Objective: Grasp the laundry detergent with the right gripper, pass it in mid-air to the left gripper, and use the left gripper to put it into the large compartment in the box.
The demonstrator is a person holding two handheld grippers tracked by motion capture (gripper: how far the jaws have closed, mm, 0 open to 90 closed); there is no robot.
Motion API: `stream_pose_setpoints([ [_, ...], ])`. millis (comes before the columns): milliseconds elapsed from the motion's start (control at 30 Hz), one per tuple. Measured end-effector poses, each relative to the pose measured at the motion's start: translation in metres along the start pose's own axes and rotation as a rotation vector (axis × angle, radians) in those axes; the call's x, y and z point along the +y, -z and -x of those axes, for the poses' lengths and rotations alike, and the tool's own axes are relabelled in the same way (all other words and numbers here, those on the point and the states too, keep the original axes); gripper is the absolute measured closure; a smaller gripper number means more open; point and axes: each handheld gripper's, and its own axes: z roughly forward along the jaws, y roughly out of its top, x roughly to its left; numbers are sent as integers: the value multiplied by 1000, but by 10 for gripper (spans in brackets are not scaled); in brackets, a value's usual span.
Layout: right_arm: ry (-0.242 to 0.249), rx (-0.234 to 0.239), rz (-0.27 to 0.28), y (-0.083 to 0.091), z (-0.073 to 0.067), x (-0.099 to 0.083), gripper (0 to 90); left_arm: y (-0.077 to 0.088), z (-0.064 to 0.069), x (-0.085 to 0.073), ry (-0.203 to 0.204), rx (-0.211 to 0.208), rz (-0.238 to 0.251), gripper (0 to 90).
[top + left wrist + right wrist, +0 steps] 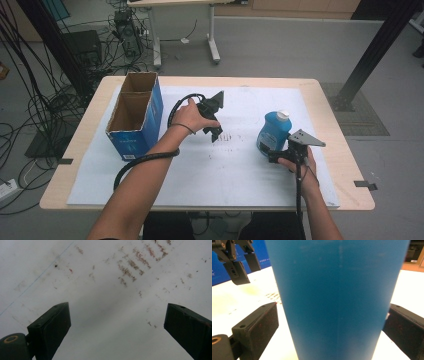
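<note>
Blue bottle (273, 131) stands upright on the table's right side, between my right gripper (278, 156)'s open jaws. Looks full, heavy, slick plastic, so I'd grab mid-body. Left gripper (216, 131) open, empty.

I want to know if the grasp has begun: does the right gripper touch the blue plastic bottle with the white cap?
Cannot tell. In the right gripper view the blue plastic bottle stands between the right gripper jaws, but neither edge shows plain contact or a clear gap.

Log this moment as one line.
right gripper: open, jaws flanking blue bottle | left gripper: open, above white sheet | box: left
</note>
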Motion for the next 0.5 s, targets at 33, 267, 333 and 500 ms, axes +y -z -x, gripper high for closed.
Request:
stream_pose_setpoints([
  [33,0,-1,0,0,0,0,27,0,0,0,-1,1,2,74],
  [267,0,-1,-1,0,0,0,27,-1,2,1,-5,-1,-3,74],
  [333,0,-1,-1,0,0,0,27,-1,2,1,-4,-2,-2,74],
  [500,-1,-2,-1,-1,0,0,45,1,3,1,-8,2,1,74],
])
